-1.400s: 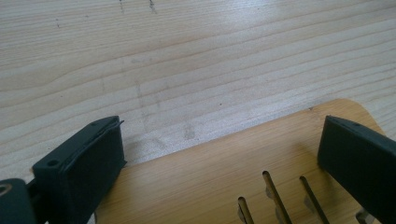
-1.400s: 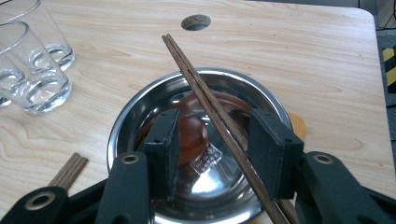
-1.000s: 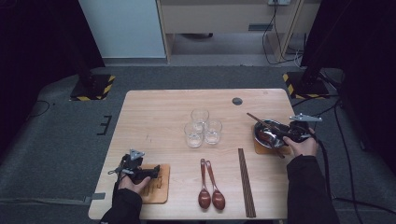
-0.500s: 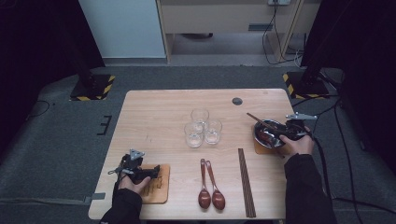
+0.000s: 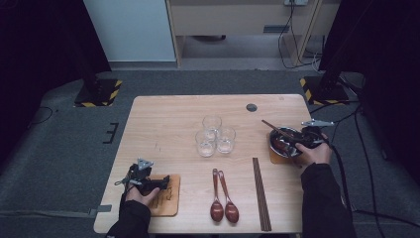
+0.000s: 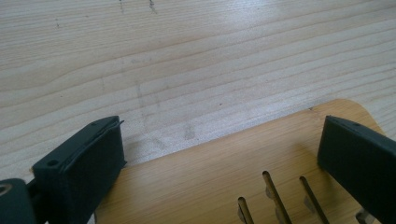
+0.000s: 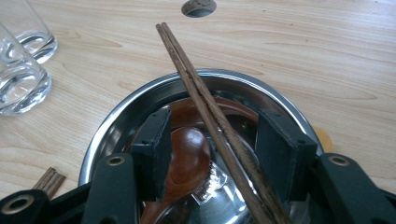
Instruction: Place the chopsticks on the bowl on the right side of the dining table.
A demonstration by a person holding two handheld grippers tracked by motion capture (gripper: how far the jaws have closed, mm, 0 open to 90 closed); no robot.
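Right hand-held gripper: poised over the steel bowl at the table's right edge; its jaws stand partly apart and have just been opening. The pair of chopsticks runs between them, and neither pad presses on the sticks.
Chopsticks in bowl: lying slanted across the bowl, their far ends over its rim toward the table's middle.
Wooden spoon: lies inside the bowl, under the chopsticks.
Bowl: sits on a wooden coaster.
Left hand-held gripper: low over the slotted wooden coaster at the table's near left corner, jaws wide apart with nothing gripped.
Table: three glasses clustered in the middle; two more spoons and a second pair of chopsticks near the front edge.
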